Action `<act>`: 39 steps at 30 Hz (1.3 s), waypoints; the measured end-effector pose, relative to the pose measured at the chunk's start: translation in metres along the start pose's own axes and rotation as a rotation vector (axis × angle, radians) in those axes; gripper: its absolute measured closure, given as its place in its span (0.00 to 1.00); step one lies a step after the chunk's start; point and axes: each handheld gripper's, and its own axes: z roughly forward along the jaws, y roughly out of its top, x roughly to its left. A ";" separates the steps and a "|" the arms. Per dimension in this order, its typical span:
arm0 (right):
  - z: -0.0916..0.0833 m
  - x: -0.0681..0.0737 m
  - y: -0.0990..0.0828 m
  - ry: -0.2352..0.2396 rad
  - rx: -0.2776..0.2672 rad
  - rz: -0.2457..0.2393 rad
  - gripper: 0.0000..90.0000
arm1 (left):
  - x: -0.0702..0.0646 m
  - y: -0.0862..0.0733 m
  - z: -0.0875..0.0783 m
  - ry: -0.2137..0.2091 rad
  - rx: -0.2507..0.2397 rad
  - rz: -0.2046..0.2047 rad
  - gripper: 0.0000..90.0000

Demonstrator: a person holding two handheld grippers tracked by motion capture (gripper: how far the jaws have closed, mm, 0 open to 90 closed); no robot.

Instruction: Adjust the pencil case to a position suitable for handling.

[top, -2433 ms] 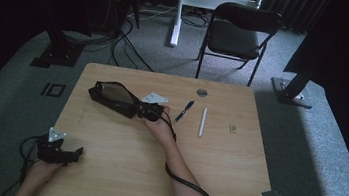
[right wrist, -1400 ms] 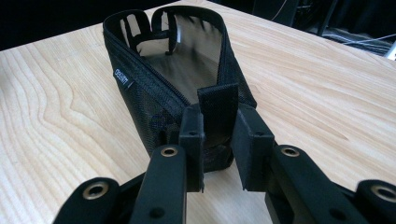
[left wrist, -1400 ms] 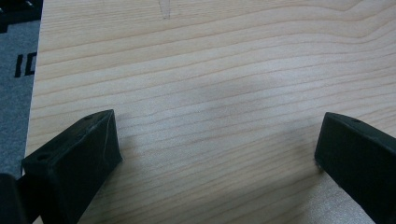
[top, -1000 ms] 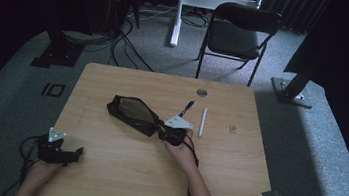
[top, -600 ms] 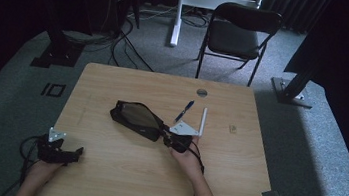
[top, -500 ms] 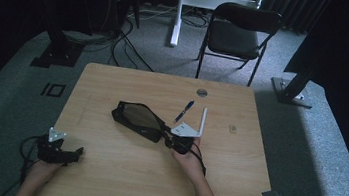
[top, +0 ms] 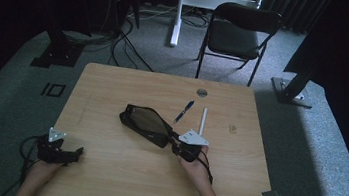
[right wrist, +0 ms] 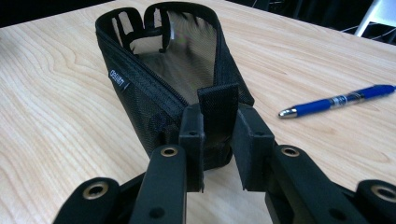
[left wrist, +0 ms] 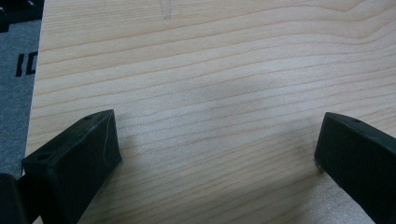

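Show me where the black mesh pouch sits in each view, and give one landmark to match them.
High view: pouch at table centre, its near end pinched by the right tongs.
Left gripper view: not in it.
Right gripper view: pouch upper centre, open, its end tab pinched.
Shared landmark: blue pen, right of the pouch in the high view and in the right gripper view.

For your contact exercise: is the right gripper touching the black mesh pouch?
Touching. In the right gripper view, the right gripper has its jaws closed on the fabric tab at the end of the black mesh pouch, with no gap.
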 end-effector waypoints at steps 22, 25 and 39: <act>-0.045 -0.005 -0.022 -0.042 0.005 0.009 0.83 | 0.000 0.000 0.000 0.000 0.000 0.000 0.00; -0.050 -0.007 -0.024 -0.049 0.005 0.019 0.83 | 0.000 0.000 0.000 0.000 -0.001 -0.001 0.00; -0.067 -0.006 -0.031 -0.063 0.002 0.006 0.83 | 0.000 0.000 0.000 0.000 0.000 -0.001 0.00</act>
